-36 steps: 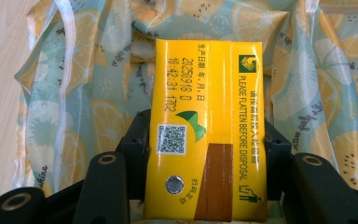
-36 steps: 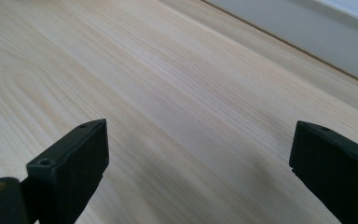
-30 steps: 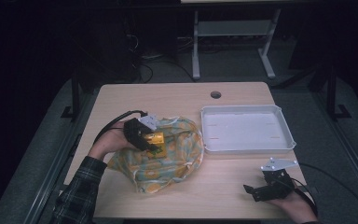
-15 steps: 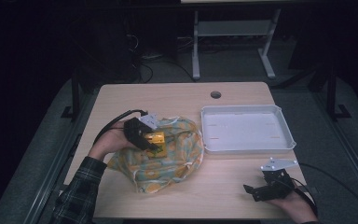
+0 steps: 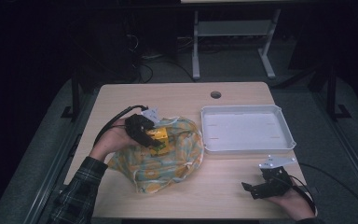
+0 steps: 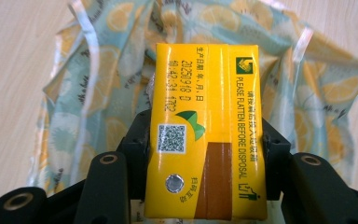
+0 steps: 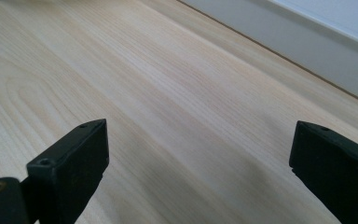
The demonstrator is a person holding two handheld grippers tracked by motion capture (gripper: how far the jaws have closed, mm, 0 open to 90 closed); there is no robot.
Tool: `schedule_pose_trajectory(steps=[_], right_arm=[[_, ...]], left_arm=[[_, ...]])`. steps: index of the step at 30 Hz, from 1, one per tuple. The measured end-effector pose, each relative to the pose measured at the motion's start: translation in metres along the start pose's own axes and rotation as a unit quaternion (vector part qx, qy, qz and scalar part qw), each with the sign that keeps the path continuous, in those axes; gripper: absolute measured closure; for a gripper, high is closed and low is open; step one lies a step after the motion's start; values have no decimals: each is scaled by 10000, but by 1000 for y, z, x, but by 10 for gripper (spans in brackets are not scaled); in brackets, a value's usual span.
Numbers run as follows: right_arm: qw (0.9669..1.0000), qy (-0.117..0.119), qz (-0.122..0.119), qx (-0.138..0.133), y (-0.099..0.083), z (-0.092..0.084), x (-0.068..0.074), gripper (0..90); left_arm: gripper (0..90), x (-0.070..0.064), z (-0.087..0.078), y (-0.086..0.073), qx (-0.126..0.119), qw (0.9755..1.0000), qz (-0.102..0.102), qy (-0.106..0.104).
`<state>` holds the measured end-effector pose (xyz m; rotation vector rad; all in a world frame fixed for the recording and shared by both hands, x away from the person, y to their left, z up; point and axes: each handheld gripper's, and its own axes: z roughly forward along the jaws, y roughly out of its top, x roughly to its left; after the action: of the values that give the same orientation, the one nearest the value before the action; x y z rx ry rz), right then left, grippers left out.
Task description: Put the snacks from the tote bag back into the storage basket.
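One yellow carton (image 6: 205, 135) sits clamped across its sides in the left gripper (image 5: 145, 134), above the lemon-print bag (image 5: 168, 156); likely next is the white tray (image 5: 247, 145) at three o'clock. Its printed label reads clearly from the left gripper view alone. Right gripper (image 5: 261, 186) rests jaws apart at five o'clock

A lab or test room is showing here: a bare wooden table (image 5: 182, 95) with a cable hole (image 5: 216, 94) is standing on grey carpet (image 5: 42, 154), with loose cables (image 5: 142, 58) and a metal stand (image 5: 233, 32) lying in the dark behind.
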<state>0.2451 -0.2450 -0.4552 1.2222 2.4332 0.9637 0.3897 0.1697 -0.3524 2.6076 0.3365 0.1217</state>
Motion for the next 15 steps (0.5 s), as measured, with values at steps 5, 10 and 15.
schedule_pose_trajectory(steps=[5,10,15], right_arm=[[10000,55,-44,-11,2,2,1,43],[9999,103,-64,15,4,3,3,43],[9999,112,-93,-8,4,4,4,43]], left_arm=[[506,0,-14,14,-63,9997,-194,123],[506,-2,-19,26,-150,9993,-298,182],[505,-2,-18,39,-187,9992,-323,158]])
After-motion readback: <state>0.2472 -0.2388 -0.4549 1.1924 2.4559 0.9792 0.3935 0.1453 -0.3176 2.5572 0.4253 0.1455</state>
